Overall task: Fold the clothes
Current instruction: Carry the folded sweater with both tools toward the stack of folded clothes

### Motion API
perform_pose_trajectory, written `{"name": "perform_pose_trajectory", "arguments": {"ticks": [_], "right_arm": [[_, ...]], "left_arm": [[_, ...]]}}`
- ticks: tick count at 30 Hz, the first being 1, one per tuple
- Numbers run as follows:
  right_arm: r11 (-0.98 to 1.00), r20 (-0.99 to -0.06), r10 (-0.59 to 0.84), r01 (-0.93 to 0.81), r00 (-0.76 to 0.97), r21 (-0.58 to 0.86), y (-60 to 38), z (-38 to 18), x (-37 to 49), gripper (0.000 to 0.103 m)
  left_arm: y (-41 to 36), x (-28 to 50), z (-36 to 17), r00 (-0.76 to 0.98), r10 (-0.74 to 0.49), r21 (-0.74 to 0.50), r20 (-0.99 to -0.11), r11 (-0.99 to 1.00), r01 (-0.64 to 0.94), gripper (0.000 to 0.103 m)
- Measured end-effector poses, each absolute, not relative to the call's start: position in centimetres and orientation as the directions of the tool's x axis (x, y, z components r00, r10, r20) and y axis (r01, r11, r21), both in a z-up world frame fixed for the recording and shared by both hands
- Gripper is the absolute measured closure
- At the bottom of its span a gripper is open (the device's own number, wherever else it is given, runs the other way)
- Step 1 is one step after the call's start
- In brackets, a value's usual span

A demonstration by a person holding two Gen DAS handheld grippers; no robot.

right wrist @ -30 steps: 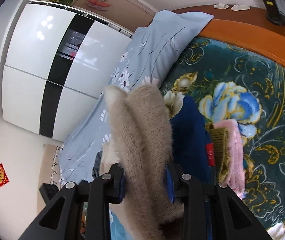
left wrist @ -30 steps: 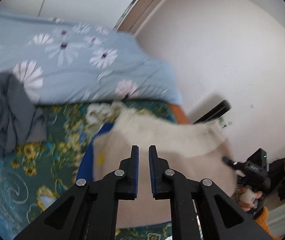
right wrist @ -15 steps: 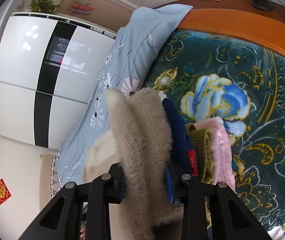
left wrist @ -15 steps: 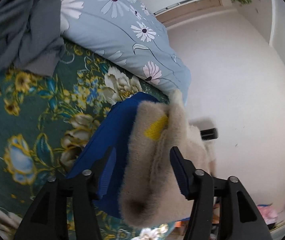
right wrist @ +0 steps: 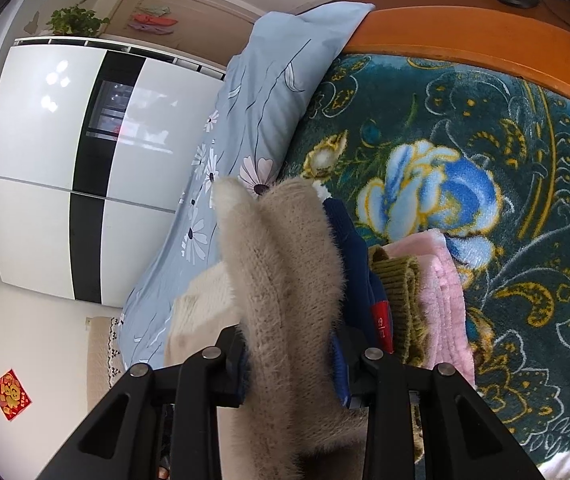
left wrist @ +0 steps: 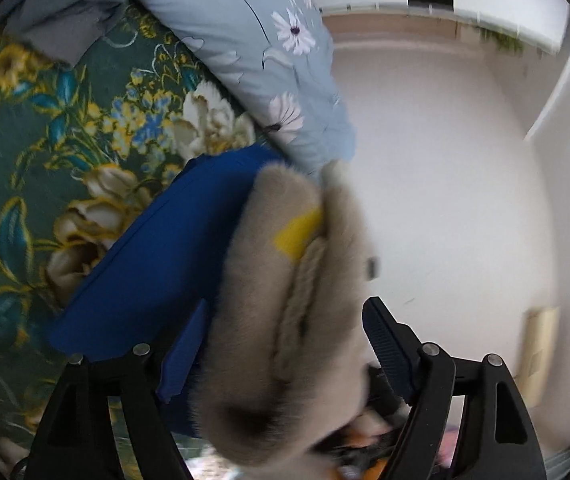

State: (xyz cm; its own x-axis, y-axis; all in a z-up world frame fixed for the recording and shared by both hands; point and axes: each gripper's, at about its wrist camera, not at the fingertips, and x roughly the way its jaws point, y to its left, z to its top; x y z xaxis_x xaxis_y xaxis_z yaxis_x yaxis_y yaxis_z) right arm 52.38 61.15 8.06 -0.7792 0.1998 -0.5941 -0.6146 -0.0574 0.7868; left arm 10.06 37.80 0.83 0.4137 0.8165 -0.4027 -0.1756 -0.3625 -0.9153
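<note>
My left claw (left wrist: 285, 344) is standing spread wide — its jaws have just been opening — with the folded end of the fuzzy beige sweater (left wrist: 285, 320) sitting loosely between them, the right pad clear of the wool. My right claw (right wrist: 289, 360) is pinching the same sweater (right wrist: 285, 272) by a thick fold, both pads pressing into the knit. Just past it, a dark blue garment (right wrist: 349, 248) is lying against the sweater, then an olive knit (right wrist: 401, 292) and a pink fleece (right wrist: 441, 280), all side by side on the green flowered blanket (right wrist: 485, 120). Farther off, a pale blue daisy-print quilt (right wrist: 253, 120) is running along the bed, and a grey garment (left wrist: 69, 12) is lying crumpled at its edge. Beyond — a white and black wardrobe (right wrist: 65, 152).
</note>
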Motion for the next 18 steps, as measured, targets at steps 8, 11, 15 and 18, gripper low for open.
{"name": "perform_pose_trajectory", "arguments": {"ticks": [8, 11, 15, 18], "right_arm": [[-0.091, -0.604, 0.231, -0.635, -0.763, 0.767, 60.2, 10.0, 51.8, 0.069], [-0.119, -0.588, 0.253, -0.627, -0.769, 0.769, 59.6, 11.2, 51.6, 0.070], [-0.150, -0.541, 0.292, -0.596, -0.789, 0.789, 57.8, 13.6, 52.4, 0.071], [-0.165, -0.522, 0.311, -0.586, -0.794, 0.793, 56.5, 14.6, 53.0, 0.071]], "left_arm": [[40.3, 11.0, 2.5, 0.365, 0.755, -0.833, -0.545, -0.437, -0.339, 0.053], [40.9, 11.0, 4.7, 0.319, 0.733, -0.775, -0.600, -0.435, -0.458, 0.066], [42.2, 11.2, 9.5, 0.275, 0.750, -0.713, -0.601, -0.349, -0.608, 0.070], [42.8, 11.3, 12.0, 0.273, 0.772, -0.694, -0.574, -0.282, -0.663, 0.070]]}}
